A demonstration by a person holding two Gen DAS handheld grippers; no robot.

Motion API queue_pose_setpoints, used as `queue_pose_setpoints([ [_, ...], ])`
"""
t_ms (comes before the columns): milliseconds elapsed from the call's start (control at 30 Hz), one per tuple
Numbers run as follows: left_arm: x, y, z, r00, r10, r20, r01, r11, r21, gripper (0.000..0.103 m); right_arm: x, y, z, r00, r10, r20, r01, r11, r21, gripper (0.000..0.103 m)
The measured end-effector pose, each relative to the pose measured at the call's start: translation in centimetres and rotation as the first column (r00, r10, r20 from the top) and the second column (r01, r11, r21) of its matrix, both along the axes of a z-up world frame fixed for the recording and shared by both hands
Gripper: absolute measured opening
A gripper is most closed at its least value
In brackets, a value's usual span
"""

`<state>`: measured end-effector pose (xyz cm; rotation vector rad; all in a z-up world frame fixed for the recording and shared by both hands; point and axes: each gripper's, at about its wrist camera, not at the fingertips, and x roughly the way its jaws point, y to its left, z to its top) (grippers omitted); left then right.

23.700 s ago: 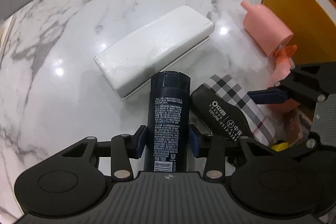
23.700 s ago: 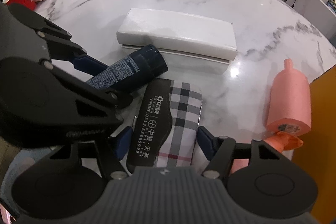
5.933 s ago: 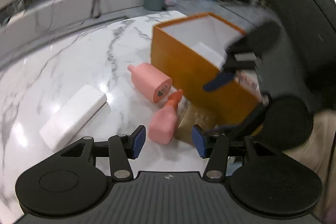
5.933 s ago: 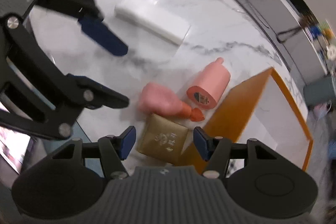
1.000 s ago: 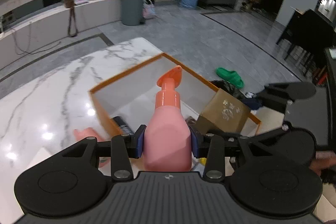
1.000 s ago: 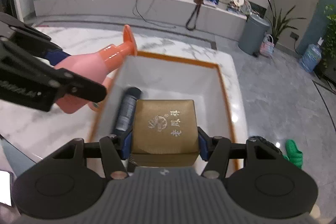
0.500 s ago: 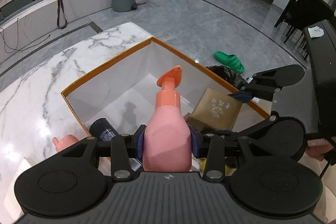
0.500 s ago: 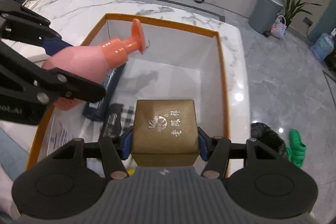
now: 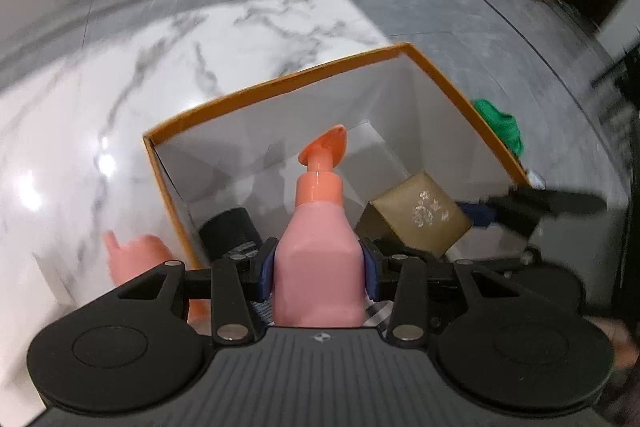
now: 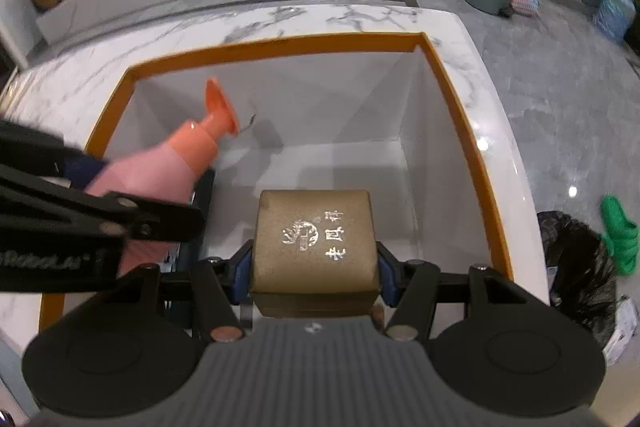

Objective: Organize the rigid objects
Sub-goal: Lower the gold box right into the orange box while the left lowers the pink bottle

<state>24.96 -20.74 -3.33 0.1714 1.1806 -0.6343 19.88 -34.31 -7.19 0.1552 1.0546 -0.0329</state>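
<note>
A white marble table point(image 9: 248, 27) carries everything, and at its far right corner sits a large open box point(image 10: 276, 45) with an orange rim and white inner walls. Most of the box floor is bare; along its left wall lies a dark bottle point(image 9: 230, 229), with something checked just showing beneath the tool in the left wrist view. Outside the box, against its left wall on the table, lies a second pink bottle point(image 9: 140, 255), blurred.

Both tools hang over the box's near end, tipped steeply downward. The right gripper point(image 10: 314, 267) is pinching a gold box point(image 10: 316, 239) across its two side faces, the lid with printed characters facing up. It looks stiff and square-edged, probably light, and its flat sides give the pads a sure seat; the hold sits low on the body, which seems sound.

The left gripper point(image 9: 318, 267) is clamped on a pink pump bottle point(image 9: 318, 247) across the wide shoulders of its body, the orange pump head point(image 9: 326, 147) pointing away toward the far wall. The plastic looks smooth and could slide in the pads; the body is the place to hold, since the thin pump neck would likely twist or bend. How full it is cannot be told.

The step in hand reads as lowering both things onto the bare floor of the box, the gold box to the right of the bottle.
</note>
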Motion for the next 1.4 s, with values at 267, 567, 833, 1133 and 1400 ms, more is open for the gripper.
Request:
queue_pose_setpoints([
  [267,1.1,-1.7,-0.9,0.996,0.069,0.058,-0.074,0.992,0.100,0.047,1.5,-0.8,-1.2,0.999,-0.025,-0.023,0.027,0.996,0.083,0.059],
  [567,0.8,-3.5,-1.7,0.993,0.008,0.119,-0.035,0.973,0.228,0.050,2.0,-0.9,-2.2,0.997,-0.062,-0.052,0.066,0.995,0.081,0.059],
  [833,0.7,-1.9,-0.9,0.996,-0.009,0.092,0.000,0.995,0.100,0.050,2.4,-0.6,-2.3,0.996,-0.073,-0.054,0.076,0.996,0.051,0.059],
  [1133,0.8,1.3,2.2,0.980,0.086,0.181,-0.077,0.996,-0.054,0.049,3.9,0.3,-1.9,0.996,-0.091,-0.026,0.090,0.995,-0.040,0.059],
  [1400,1.0,2.9,2.6,0.973,0.120,0.199,-0.113,0.992,-0.048,0.049,4.1,1.6,-2.2,0.998,-0.056,-0.032,0.055,0.998,-0.043,0.059],
])
